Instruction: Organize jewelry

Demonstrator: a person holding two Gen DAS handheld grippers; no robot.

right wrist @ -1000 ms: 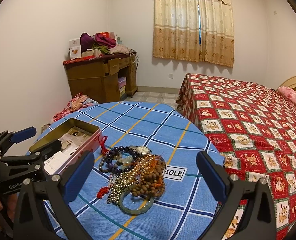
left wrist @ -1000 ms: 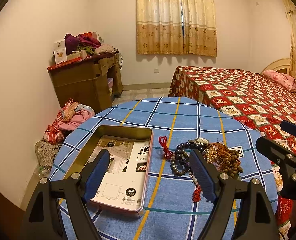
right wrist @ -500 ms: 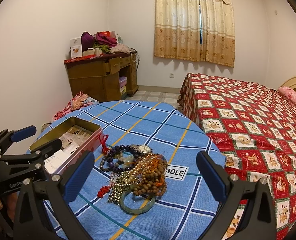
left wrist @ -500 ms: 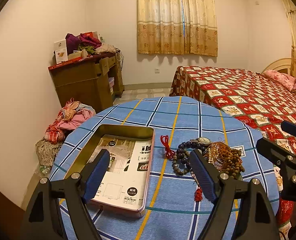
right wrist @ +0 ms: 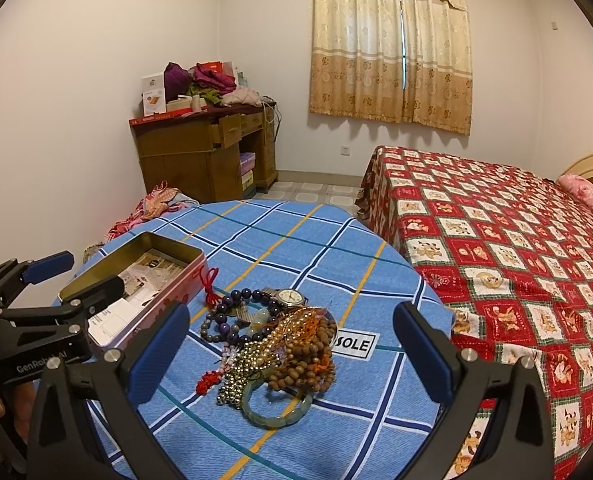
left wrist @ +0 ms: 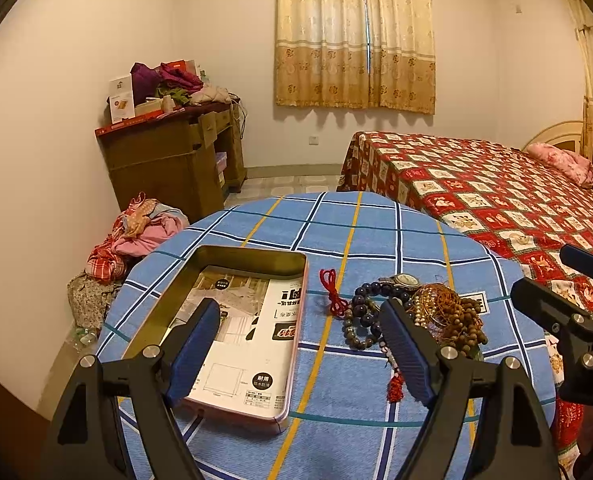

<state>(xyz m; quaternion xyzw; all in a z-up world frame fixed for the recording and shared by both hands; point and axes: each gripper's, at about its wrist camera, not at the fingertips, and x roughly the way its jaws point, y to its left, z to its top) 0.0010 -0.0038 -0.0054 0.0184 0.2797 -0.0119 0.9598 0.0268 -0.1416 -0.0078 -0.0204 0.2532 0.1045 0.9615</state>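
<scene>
A pile of jewelry [right wrist: 280, 344] lies on the round table's blue plaid cloth [right wrist: 296, 240]: dark bead bracelets [right wrist: 232, 312], a wristwatch [right wrist: 288, 296], brown wooden beads [right wrist: 308, 356], a green jade bangle [right wrist: 276, 412] and red tassels. It also shows in the left wrist view [left wrist: 416, 316]. An open tin box [left wrist: 240, 320] with a printed leaflet inside sits left of the pile. My left gripper [left wrist: 296, 344] is open and empty over the tin's right edge. My right gripper [right wrist: 292, 348] is open and empty above the pile.
The table's edge drops off close on the right, with a bed under a red patterned cover [right wrist: 516, 240] beyond. A wooden desk [right wrist: 204, 160] piled with clothes stands at the back wall. A heap of clothes [left wrist: 136, 232] lies on the floor left of the table.
Both views have shifted slightly; the jewelry pile and tin sit a little lower and closer in frame. Both grippers stay open and empty.
</scene>
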